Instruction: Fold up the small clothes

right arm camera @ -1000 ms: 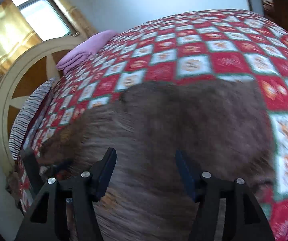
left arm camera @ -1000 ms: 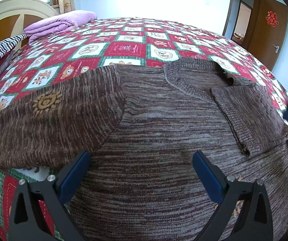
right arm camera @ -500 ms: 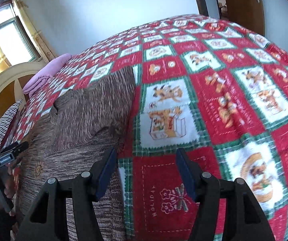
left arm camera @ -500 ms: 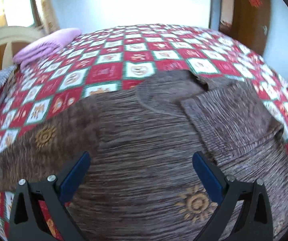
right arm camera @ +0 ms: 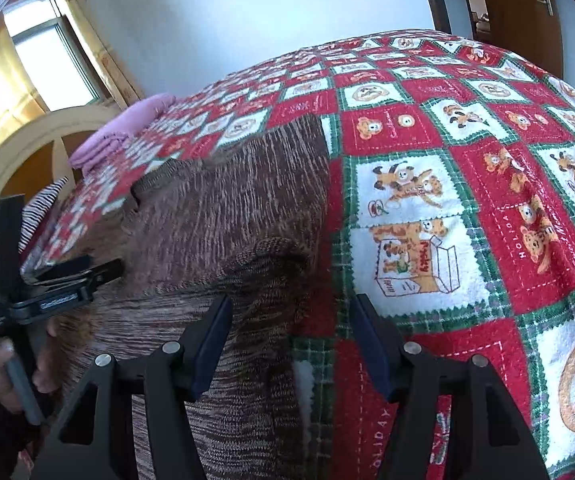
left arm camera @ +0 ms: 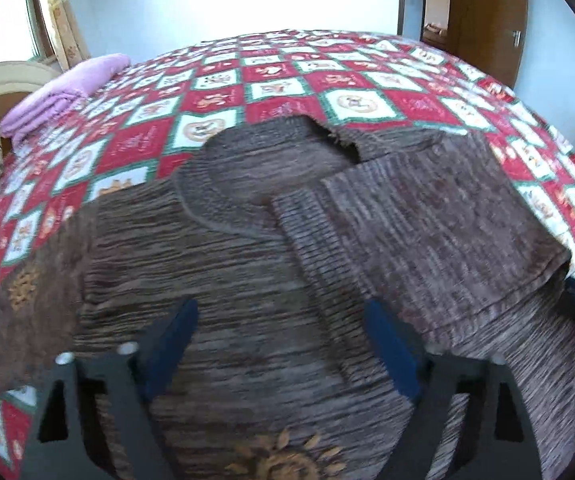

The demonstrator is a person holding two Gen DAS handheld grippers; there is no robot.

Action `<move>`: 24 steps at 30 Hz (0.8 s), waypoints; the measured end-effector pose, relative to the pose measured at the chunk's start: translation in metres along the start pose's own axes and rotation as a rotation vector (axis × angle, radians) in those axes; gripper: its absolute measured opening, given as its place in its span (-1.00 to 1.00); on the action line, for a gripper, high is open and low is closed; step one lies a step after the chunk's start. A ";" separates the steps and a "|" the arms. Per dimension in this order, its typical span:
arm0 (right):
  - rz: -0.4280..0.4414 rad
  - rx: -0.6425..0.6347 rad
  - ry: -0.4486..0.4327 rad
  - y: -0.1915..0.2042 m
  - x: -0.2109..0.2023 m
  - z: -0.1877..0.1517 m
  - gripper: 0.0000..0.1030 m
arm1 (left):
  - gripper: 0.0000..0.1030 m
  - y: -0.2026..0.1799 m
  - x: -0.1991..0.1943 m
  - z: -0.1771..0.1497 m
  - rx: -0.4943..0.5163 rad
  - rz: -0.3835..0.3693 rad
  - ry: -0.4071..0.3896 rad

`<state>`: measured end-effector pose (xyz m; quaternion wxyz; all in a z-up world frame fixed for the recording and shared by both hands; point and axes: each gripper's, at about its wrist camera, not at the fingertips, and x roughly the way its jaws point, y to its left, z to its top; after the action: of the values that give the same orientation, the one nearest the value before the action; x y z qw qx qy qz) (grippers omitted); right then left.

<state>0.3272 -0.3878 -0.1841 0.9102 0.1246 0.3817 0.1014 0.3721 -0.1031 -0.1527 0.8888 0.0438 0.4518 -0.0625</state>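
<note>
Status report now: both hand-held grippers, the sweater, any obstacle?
Left hand-held gripper open, empty. Right hand-held gripper open, empty. Brown sweater flat on quilt, one sleeve folded in. No obstacle.

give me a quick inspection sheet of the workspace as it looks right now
surface: bed with a red, white and green holiday bear quilt, lying flat.
job's things: brown knit sweater spread on the quilt, one sleeve folded across the chest, the other sleeve out flat.
clutter: folded purple blanket at the far corner; striped fabric at the bed edge.
grippers: left tongs open over the sweater body, holding nothing; right tongs open over the sweater's edge, holding nothing.
cables: nothing seen.
surroundings: curtained window, cream headboard, brown door.
</note>
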 end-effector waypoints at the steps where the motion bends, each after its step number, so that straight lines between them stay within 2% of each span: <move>1: -0.002 -0.002 -0.001 0.000 0.001 -0.001 0.21 | 0.32 0.000 0.004 0.001 -0.012 -0.025 0.013; 2: -0.006 -0.005 -0.001 0.001 0.001 -0.002 0.21 | 0.12 -0.003 0.007 0.003 -0.023 -0.048 0.028; 4: -0.016 -0.014 -0.001 0.004 0.001 -0.002 0.21 | -0.02 -0.005 0.009 0.003 -0.048 -0.093 0.020; 5: -0.018 -0.014 -0.001 0.005 0.002 -0.001 0.21 | -0.23 -0.008 0.009 0.004 -0.042 -0.103 0.011; 6: -0.017 -0.012 -0.002 0.004 0.002 -0.002 0.21 | -0.64 -0.012 0.009 0.005 -0.026 -0.122 0.008; 7: -0.015 -0.009 -0.003 0.004 0.002 -0.002 0.21 | -0.78 -0.016 0.009 0.006 -0.010 -0.134 0.003; 9: -0.009 -0.001 -0.007 0.003 0.001 -0.002 0.21 | -0.85 -0.024 0.007 0.007 0.022 -0.089 -0.010; 13: -0.003 0.010 -0.011 0.001 0.001 -0.002 0.21 | -0.88 -0.023 0.003 0.011 0.064 -0.047 -0.034; 19: -0.003 0.012 -0.012 0.001 0.001 -0.002 0.21 | -0.88 -0.006 -0.003 0.018 0.047 -0.027 -0.063; 22: -0.005 0.009 -0.011 0.001 0.001 -0.003 0.22 | -0.87 -0.010 0.006 0.014 0.073 -0.044 -0.021; 24: -0.002 0.010 -0.009 0.001 0.002 -0.003 0.24 | -0.70 -0.014 0.011 0.009 0.090 -0.026 0.013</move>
<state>0.3264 -0.3861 -0.1871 0.9114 0.1291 0.3782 0.0980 0.3838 -0.1192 -0.1562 0.8821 0.0781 0.4549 -0.0940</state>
